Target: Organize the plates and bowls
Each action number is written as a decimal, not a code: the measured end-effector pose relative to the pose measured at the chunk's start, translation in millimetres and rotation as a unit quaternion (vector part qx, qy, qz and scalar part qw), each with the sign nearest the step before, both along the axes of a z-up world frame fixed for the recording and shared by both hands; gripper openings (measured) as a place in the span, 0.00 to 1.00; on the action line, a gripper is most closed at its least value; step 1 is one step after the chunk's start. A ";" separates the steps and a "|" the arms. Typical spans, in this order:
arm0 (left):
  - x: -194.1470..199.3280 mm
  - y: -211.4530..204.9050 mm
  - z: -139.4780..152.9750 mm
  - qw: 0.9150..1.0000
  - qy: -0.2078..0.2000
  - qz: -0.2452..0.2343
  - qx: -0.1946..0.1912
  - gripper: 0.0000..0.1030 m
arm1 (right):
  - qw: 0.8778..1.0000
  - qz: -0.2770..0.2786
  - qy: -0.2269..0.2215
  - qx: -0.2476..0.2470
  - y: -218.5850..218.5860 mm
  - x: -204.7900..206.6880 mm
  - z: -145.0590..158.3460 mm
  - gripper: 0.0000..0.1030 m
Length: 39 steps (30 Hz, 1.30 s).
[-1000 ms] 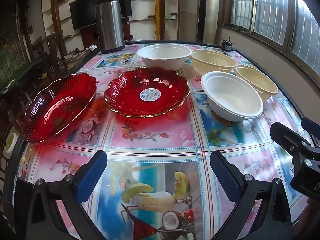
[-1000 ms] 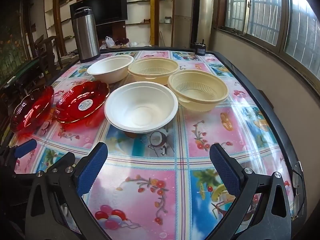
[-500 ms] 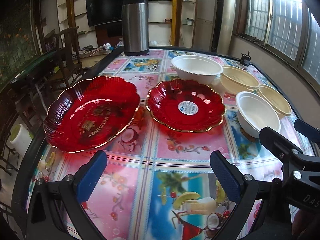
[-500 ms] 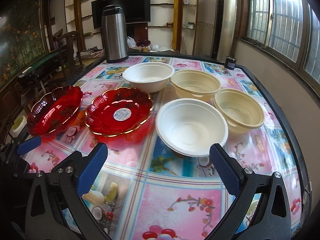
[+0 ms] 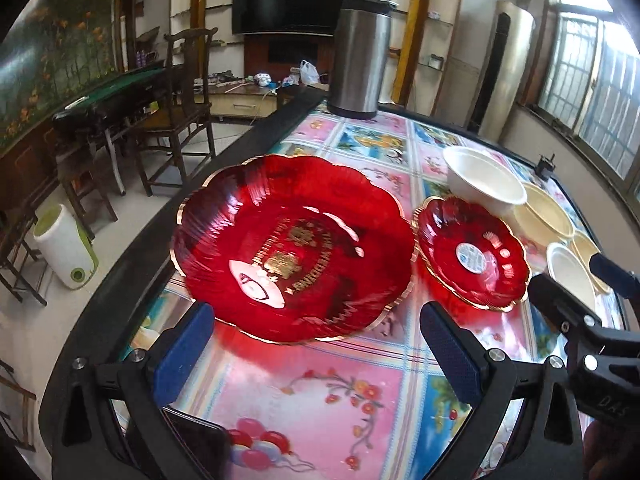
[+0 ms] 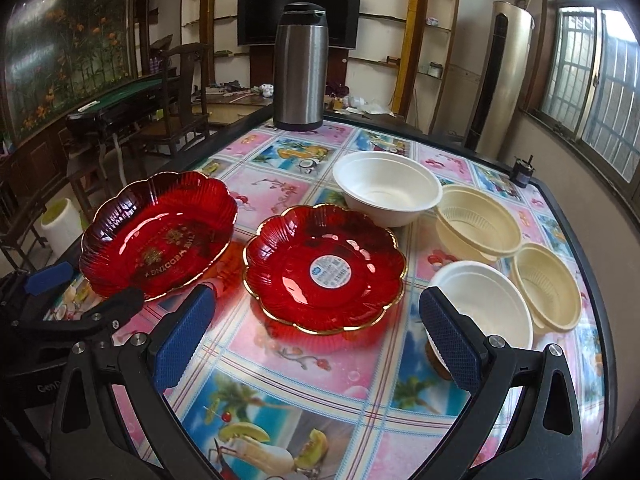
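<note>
Swinging left since the earlier frame, the left gripper [image 5: 316, 344] now hangs released before the big red plate [image 5: 294, 258] at the table [image 5: 320, 412] edge. From the right wrist, the right gripper [image 6: 316, 340], also spread wide, faces the small red plate [image 6: 324, 272], with white bowls [image 6: 386, 188] and cream baskets [image 6: 478, 222] beside it.

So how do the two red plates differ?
The left red plate carries gold lettering; the right red plate has a round white sticker at its centre. The left one sits tilted near the table edge, the right one flatter and further in. Both are scalloped, translucent and gold-rimmed.
</note>
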<state>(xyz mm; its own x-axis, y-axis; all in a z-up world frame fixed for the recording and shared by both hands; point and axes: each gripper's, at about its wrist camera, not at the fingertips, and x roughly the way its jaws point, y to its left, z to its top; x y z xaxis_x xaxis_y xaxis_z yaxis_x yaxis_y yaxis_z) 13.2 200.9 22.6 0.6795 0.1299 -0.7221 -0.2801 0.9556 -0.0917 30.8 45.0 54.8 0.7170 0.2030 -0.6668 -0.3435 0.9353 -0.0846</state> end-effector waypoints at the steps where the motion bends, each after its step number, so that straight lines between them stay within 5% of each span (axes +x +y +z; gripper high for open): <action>1: 1.0 4.4 0.5 1.000 0.001 0.005 0.005 0.99 | 1.000 0.005 0.000 -0.002 4.7 0.4 -0.2 1.00; 20: 17.5 60.3 -13.0 0.998 0.045 0.039 0.024 0.99 | 0.998 0.059 0.030 -0.007 59.3 48.1 1.0 1.00; 31: 25.5 67.1 -20.9 0.998 0.055 0.027 0.018 0.99 | 0.993 0.102 0.030 -0.050 110.0 74.5 -4.3 1.00; 39: 30.9 67.5 -20.2 0.997 0.063 0.028 0.030 0.99 | 0.993 0.106 0.044 -0.037 115.8 87.7 -7.7 1.00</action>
